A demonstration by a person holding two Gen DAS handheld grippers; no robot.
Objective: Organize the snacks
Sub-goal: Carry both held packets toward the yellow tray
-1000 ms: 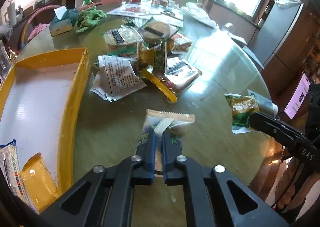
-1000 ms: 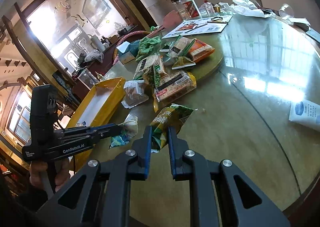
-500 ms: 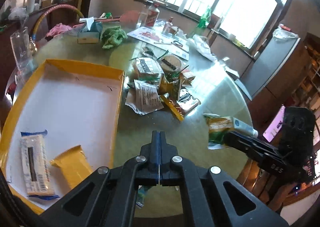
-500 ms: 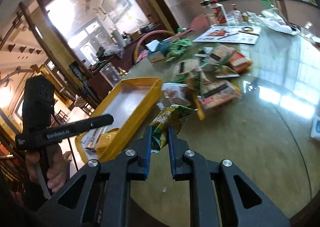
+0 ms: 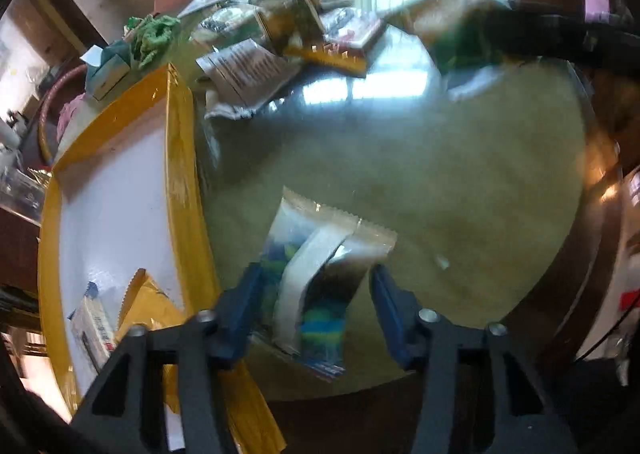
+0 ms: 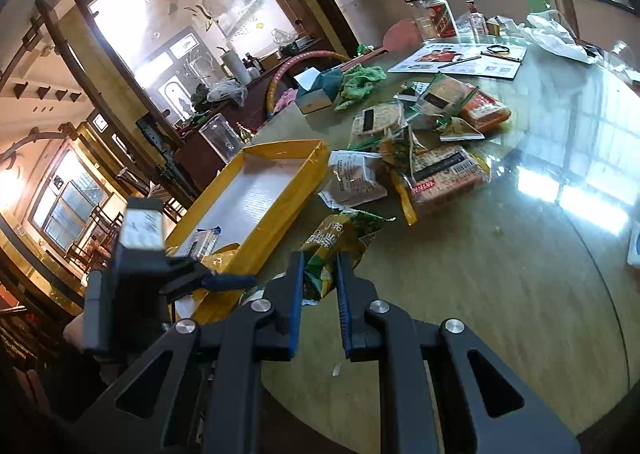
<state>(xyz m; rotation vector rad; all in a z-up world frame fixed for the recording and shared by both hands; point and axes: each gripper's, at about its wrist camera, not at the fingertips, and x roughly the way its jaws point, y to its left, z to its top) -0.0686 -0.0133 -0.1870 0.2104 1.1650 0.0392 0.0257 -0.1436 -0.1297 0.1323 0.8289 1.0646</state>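
Clearly your left gripper [image 5: 316, 286] stands spread wide, its jaws either side of a blue-and-white snack packet [image 5: 320, 278] lying on the table [image 5: 460, 190] just beside the yellow tray [image 5: 180, 158]. Only your right wrist view shows your right gripper [image 6: 318, 286] clamped on the green snack bag [image 6: 336, 238]. Only your left view shows two packets [image 5: 120, 314] in the tray's near end.

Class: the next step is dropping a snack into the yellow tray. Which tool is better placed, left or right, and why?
Right. The right tool is shut on a green packet beside the tray. The left tool is open, its packet loose on the table.
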